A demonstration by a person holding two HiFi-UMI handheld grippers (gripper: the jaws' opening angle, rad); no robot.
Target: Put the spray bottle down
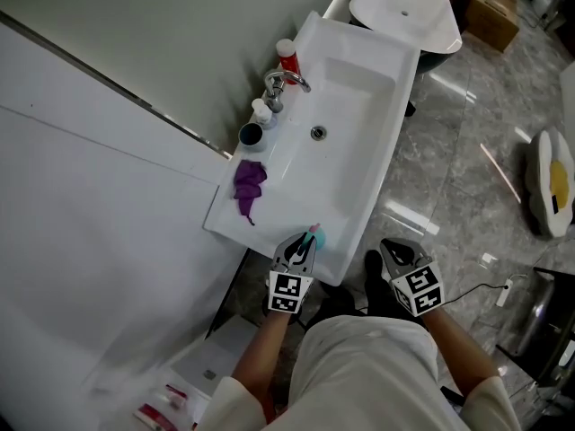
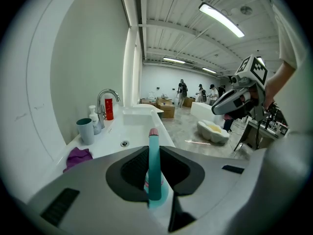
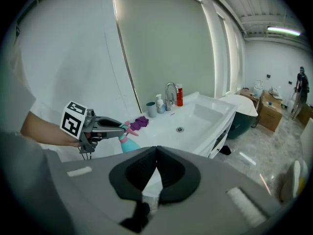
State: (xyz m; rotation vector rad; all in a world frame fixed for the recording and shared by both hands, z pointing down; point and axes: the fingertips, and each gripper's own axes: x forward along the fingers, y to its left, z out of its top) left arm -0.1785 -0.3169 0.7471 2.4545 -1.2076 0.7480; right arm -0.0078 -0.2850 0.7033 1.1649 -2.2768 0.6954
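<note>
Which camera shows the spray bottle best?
The left gripper view: the spray bottle sits close, between the jaws. The right gripper view shows it small, side-on; the head view, only a teal speck.

Glossy sink [image 1: 355,164], plastic spray bottle [image 2: 154,170]

Ahead of you a white sink [image 1: 386,151] runs along the wall, with its drain [image 1: 318,133] in the middle of the bowl. On its back ledge you see a red bottle [image 1: 287,58], the faucet [image 1: 286,81], a white pump bottle [image 1: 261,112] and a teal cup [image 1: 251,135] in a row. A purple cloth [image 1: 249,183] lies crumpled on the ledge just past the cup. Beyond the sink stands a white tub [image 1: 404,12], and cardboard boxes [image 1: 492,7] sit on the marble floor [image 1: 467,169].
</note>
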